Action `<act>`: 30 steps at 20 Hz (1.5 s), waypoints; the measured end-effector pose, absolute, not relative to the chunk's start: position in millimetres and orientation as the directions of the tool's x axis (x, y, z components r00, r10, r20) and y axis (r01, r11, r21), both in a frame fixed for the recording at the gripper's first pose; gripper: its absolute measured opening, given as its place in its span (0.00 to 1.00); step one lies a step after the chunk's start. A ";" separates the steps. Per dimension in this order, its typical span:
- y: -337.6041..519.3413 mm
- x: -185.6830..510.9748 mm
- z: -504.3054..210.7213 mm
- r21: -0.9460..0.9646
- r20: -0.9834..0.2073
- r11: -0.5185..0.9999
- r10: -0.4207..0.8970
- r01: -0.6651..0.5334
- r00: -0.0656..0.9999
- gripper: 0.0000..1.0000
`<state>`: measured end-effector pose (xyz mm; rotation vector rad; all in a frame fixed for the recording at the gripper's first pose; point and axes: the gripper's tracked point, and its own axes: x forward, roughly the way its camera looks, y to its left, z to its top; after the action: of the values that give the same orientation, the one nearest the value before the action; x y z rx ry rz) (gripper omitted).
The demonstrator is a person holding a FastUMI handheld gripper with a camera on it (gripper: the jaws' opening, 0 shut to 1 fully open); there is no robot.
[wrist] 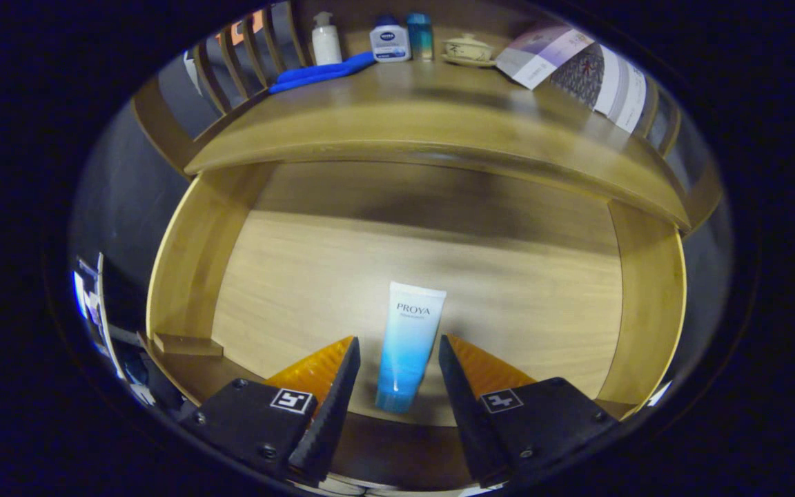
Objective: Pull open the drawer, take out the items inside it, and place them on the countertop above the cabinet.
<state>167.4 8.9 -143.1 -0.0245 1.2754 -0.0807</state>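
Blue-and-white tube (408, 345) lying flat on the floor of the open drawer (287, 276), cap end toward the camera, its lower half framed between the two fingers. Gripper (393, 355) — fingers spread apart, one at either side of the tube with a visible gap on both sides; neither finger touches it. The drawer's light wooden walls rise at 9 o'clock and 3 o'clock of the tube; its floor stretches toward 12 o'clock, where it passes into shadow under the countertop (439, 117). Countertop above the cabinet, at 12 o'clock beyond the drawer — along its rear edge stand a white pump bottle (326, 40), a white jar with a dark lid (389, 41), a slim teal bottle (419, 36) and a lidded cup on a saucer (468, 50). A blue cloth (321, 72) lies at 11 o'clock of the tube, a printed leaflet (577, 69) at 1 o'clock.
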 end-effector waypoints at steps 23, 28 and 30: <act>-3.2 170.2 -177.8 -0.128 -0.982 0.990 -0.135 0.055 0.134 0.56; -3.3 174.2 -176.2 -0.109 -0.977 0.993 -0.117 0.054 0.176 0.48; -1.5 173.5 -175.7 -0.097 -0.976 0.993 -0.108 0.067 0.191 0.46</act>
<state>173.5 -1.5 -175.7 -0.0356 1.3734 -0.1231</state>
